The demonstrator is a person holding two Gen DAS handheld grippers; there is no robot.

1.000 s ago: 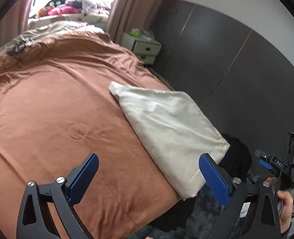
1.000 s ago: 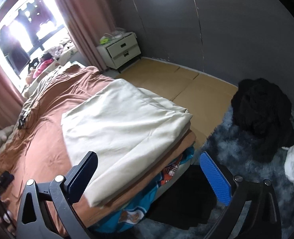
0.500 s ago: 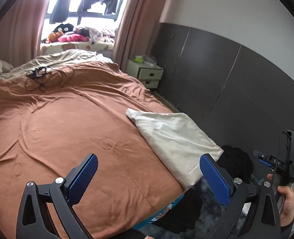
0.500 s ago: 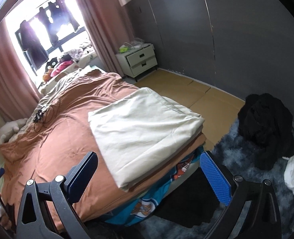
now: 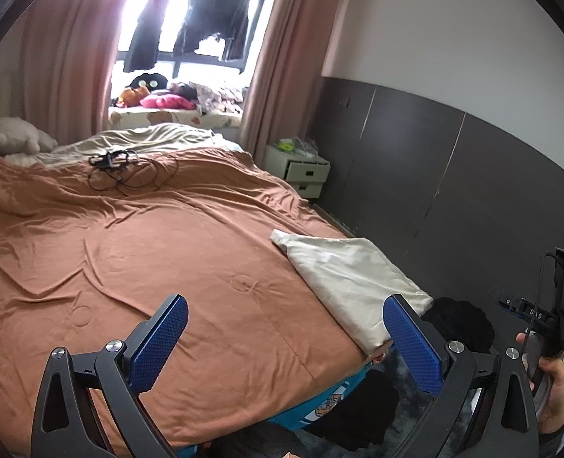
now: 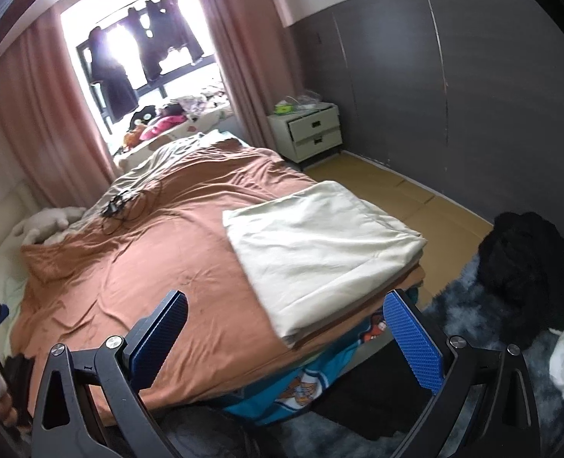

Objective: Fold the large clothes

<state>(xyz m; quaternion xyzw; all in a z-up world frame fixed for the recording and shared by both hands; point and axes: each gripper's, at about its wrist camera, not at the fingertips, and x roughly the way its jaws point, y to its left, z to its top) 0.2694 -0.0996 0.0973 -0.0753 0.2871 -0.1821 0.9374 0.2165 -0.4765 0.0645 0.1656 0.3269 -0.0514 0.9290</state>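
Folded cream cloth [image 6: 320, 252] on bed corner [image 5: 129, 267], left gripper [image 5: 285, 339] and right gripper [image 6: 285, 339] spread wide, empty, black pile [image 6: 526, 267] indistinct

Daylight pours in from the window [image 5: 190, 34] far ahead of my left gripper, blown out to white, with a pinkish flare bleeding onto the curtain [image 5: 71, 49]. In the right wrist view the same window [image 6: 144, 57] glares too. Nearer my tools the light is soft and even, with faint shadows. Both views bend strongly at the rims, which fall into black vignette. The focus is fairly sharp.
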